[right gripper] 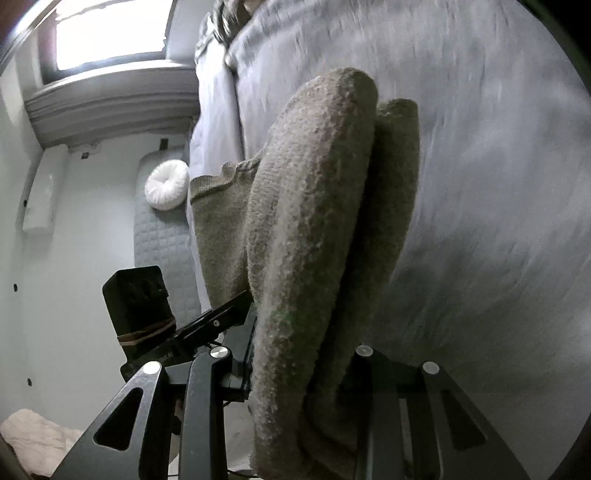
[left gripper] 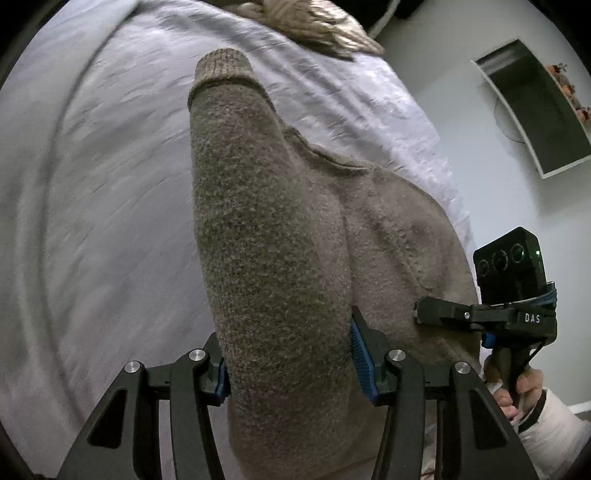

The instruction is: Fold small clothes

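— What's it all laid out on?

— A bed [left gripper: 92,221], covered in a pale lilac quilt with a faintly crinkled, stitched look. Pale walls round it, a bright window [right gripper: 110,33] over a moulded ledge, and a quilted grey mat [right gripper: 159,236] below with a round white ribbed cushion [right gripper: 167,184] on it. On the other side there's a dark, white-framed panel [left gripper: 535,110] on the wall with some orange flowers along its edge.

— And the garment?

— A brown-grey knitted sweater [left gripper: 273,258], fuzzy and thick, lying on the quilt near the bed's edge. One sleeve, ending in a ribbed cuff [left gripper: 221,68], runs up from the left tongs [left gripper: 290,363], whose blue-padded fingers pinch it on either side.

— The other tongs?

— The right tongs [right gripper: 303,373] grip a doubled, rounded fold of the same knit, which bulges up between the black fingers. The rolled neckline [right gripper: 225,177] shows just beside that fold.
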`<state>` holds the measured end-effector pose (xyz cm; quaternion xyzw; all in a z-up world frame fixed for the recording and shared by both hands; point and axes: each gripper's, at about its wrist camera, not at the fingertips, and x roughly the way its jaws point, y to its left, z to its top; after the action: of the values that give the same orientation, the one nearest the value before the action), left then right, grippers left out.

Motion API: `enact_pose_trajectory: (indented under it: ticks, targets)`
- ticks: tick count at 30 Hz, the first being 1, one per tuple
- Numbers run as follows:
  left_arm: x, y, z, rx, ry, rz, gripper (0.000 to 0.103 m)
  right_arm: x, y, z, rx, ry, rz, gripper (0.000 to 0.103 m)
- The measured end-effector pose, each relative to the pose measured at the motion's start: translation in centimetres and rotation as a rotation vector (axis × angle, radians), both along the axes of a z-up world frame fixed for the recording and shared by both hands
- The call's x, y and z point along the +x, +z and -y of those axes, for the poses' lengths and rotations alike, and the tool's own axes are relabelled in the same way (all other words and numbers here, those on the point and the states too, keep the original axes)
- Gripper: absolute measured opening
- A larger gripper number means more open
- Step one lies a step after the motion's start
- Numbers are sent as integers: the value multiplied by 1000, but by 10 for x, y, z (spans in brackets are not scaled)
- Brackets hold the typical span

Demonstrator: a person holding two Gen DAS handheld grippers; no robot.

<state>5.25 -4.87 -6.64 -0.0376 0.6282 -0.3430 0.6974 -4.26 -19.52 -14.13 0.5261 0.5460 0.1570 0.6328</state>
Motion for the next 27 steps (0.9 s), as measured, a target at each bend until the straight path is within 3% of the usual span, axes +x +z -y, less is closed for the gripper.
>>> enact_pose_trajectory:
  ticks: [5, 10, 15, 21, 27]
  targets:
    - [-23, -21, -42, 67, 35, -51, 53, 2, -19, -32, -61, 59, -74, 33]
    - [-35, -47, -64, 124, 62, -89, 53, 15, -2, -40, -278, 146, -113, 40]
    - [-37, -29, -81, 139, 88, -34, 54, 11, 22, -35, -429, 157, -153, 41]
    - [-22, -16, -92, 213, 164, 57, 54, 4, 20, -23, -606, 139, -219, 10]
    - [-16, -54, -75, 325, 161, 57, 54, 4, -14, -19, -648, 158, -306, 10]
